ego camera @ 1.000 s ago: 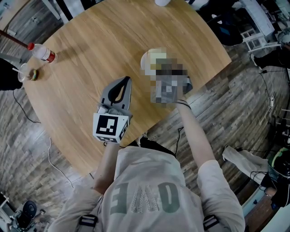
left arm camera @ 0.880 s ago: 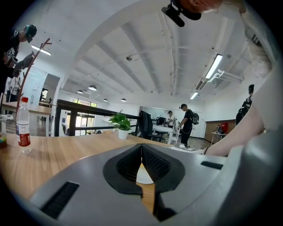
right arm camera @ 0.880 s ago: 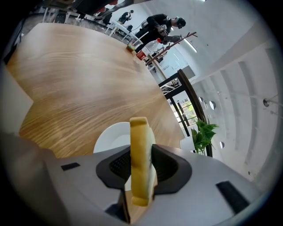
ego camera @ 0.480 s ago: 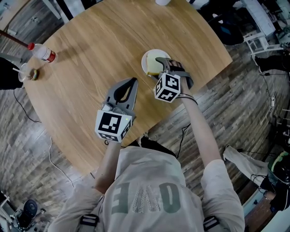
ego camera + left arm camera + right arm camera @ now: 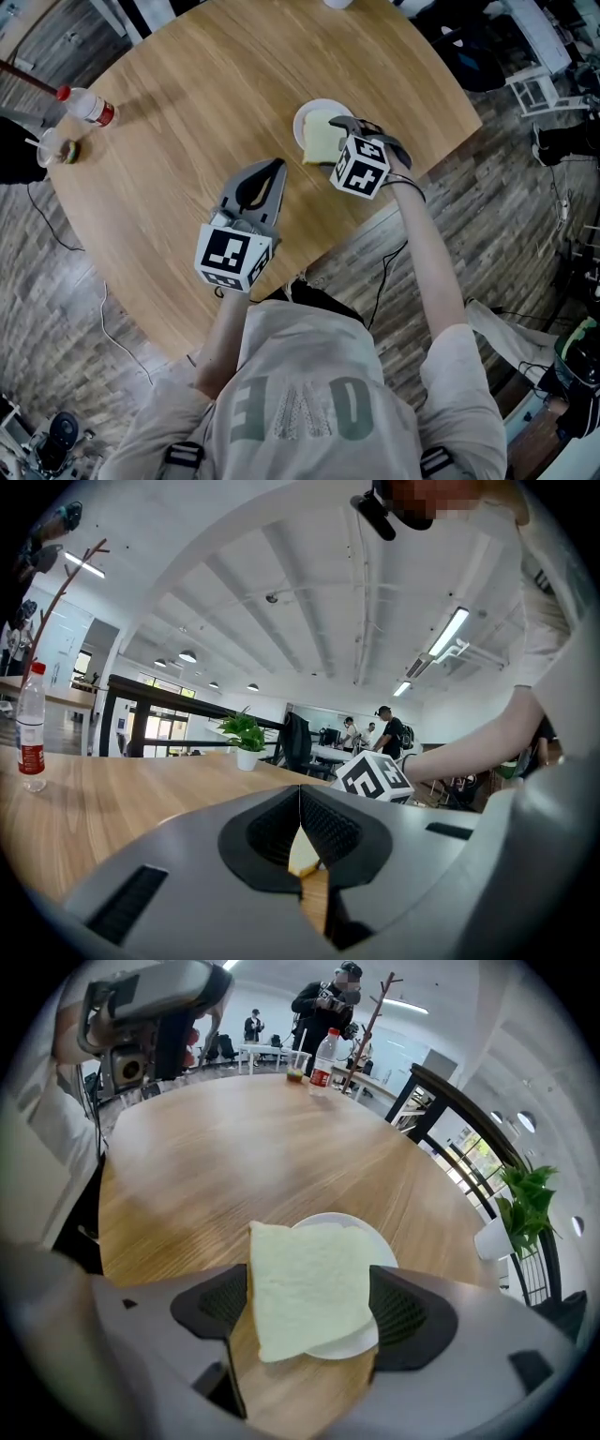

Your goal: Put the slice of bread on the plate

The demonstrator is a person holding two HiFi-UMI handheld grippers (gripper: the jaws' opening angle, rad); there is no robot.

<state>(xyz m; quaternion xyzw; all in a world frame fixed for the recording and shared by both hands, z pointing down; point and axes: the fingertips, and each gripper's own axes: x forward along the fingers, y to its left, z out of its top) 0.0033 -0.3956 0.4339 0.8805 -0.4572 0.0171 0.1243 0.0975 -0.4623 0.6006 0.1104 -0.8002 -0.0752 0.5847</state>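
Since a second ago the jaws of the right gripper (image 5: 309, 1279) have been opened; they stand apart around the pale square slice of bread (image 5: 302, 1302), laid on the small round white plate (image 5: 382, 1252), overhanging its near rim. A straight lift away is advised, dragging nothing. The left gripper (image 5: 265, 172) is held shut, empty.

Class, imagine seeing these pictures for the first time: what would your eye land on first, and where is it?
The pale slice of bread lies on the white plate, overhanging its rim, toward the right side of the round wooden table. The right gripper straddles it, its jaws having just been opening. The left gripper, jaws together, hovers nearby.
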